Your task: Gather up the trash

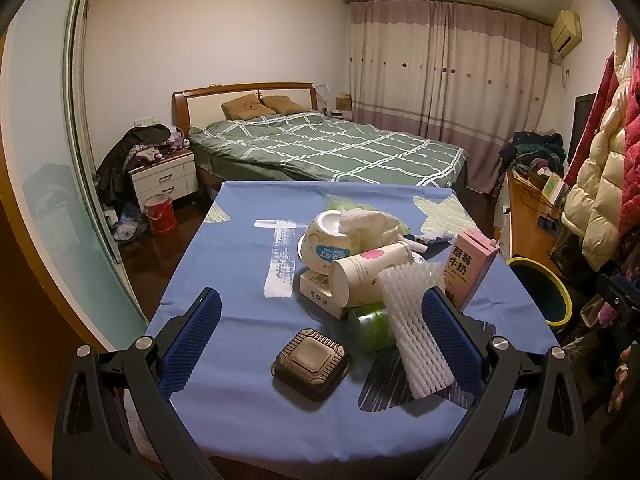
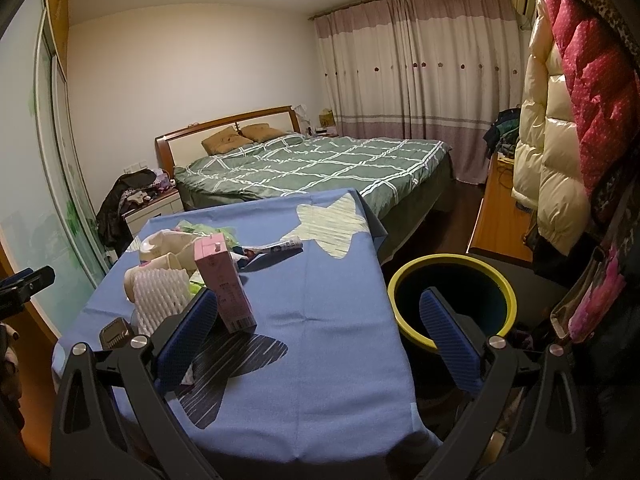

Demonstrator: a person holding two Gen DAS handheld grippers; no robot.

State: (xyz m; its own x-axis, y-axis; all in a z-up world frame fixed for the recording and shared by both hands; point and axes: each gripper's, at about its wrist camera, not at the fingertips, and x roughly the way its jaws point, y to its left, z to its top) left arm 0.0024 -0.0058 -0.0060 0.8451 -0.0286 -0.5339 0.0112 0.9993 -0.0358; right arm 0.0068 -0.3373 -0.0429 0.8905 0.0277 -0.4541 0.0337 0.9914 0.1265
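Trash: heaped mid-surface on blue star-print cloth (image 1: 240, 280) — ribbed white foam net sleeve (image 1: 412, 332), paper cup (image 1: 368, 276) on its side, upturned white bowl (image 1: 332, 240), upright pink milk carton (image 1: 472, 268), dark square ribbed plastic lid (image 1: 312, 364) lying apart near the front edge.
Bin: round, yellow-rimmed, dark inside (image 2: 452, 300), just beside the surface's right edge.
Left gripper (image 1: 320, 344): fingers wide apart, empty, low over the lid.
Right gripper (image 2: 316, 344): fingers wide apart, empty, straddling the surface's right edge and bin.

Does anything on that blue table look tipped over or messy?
Yes. The paper cup lies on its side, the white bowl is tipped with its base showing, and a foam net sleeve sprawls over a green jar. Only the pink milk carton stands upright.
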